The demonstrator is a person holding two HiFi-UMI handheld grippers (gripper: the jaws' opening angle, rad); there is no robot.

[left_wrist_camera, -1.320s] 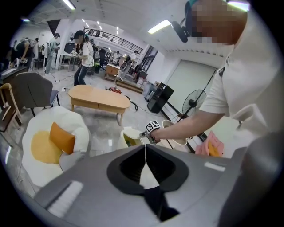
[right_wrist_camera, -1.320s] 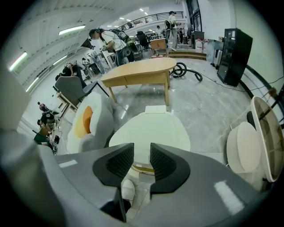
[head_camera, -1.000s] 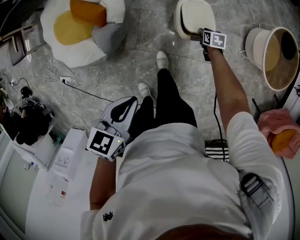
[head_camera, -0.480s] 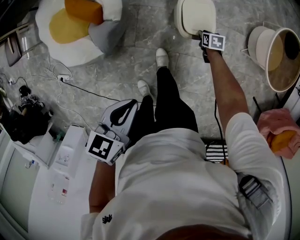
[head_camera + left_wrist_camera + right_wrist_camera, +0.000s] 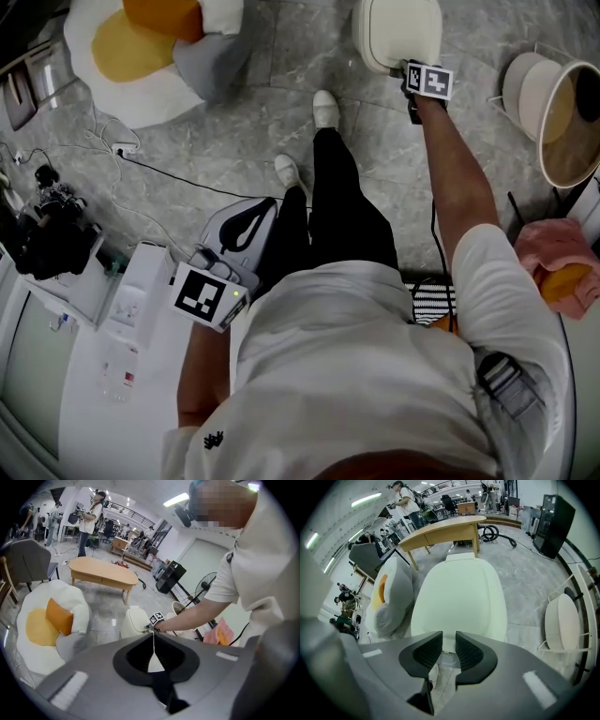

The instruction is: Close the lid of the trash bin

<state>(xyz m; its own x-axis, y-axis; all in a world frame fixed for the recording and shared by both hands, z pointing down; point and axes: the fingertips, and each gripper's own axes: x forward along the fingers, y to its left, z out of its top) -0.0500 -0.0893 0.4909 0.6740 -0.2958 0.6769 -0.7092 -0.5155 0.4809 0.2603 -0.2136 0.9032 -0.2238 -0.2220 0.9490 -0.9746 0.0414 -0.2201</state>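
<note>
Grey marbled floor point(image 5: 281, 103). From the head view, the cream trash bin point(image 5: 398, 28) stands at 1 o'clock, the egg-shaped cushion point(image 5: 122, 47) at 11 and a round tub point(image 5: 574, 127) at 2. A black cable point(image 5: 178, 183) trails at 9. Two white shoes point(image 5: 324, 108) are planted just above centre, toward 12.

The cream, rounded plastic trash bin point(image 5: 398, 33) is seen at one o'clock, upright, its smooth lid point(image 5: 459, 597) lying flat on top.

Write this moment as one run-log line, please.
right gripper: jaws closing, nothing gripped, at front edge of trash bin lid | left gripper: shut, empty
</note>
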